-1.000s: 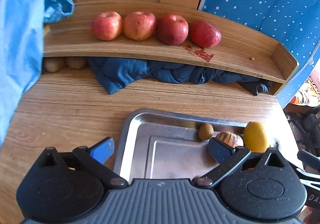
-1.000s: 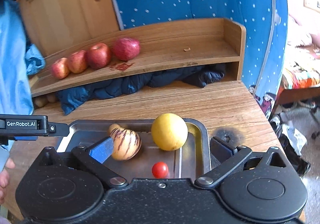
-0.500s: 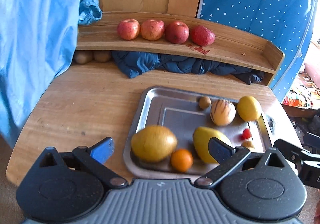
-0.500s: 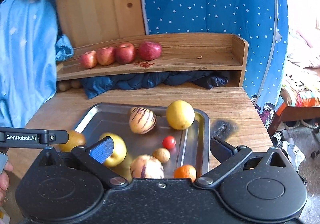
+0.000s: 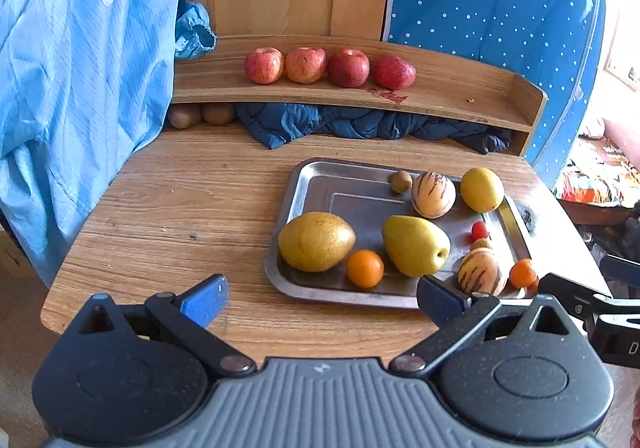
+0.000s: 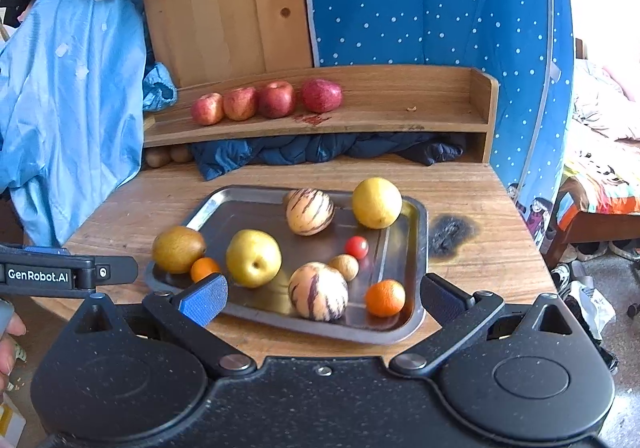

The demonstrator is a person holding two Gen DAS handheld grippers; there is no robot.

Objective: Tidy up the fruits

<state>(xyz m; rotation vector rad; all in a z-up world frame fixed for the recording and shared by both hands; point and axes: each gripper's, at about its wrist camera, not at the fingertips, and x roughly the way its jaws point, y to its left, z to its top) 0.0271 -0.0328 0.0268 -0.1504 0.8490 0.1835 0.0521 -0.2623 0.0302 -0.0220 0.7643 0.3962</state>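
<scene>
I hold the left gripper [image 5: 320,298] w/ jaws spread, empty, at the tray's [image 5: 304,183] 7 o'clock; right gripper [image 6: 320,298] likewise at 6. Fruits: brown pear [image 5: 316,242] at 8, lemon [image 6: 377,203] at 1. Risk: round fruit could roll if I nudge the rim.

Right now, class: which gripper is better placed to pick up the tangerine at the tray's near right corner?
Right. The right gripper hangs open near the tangerine; the left gripper sits over the tray's left edge.
</scene>
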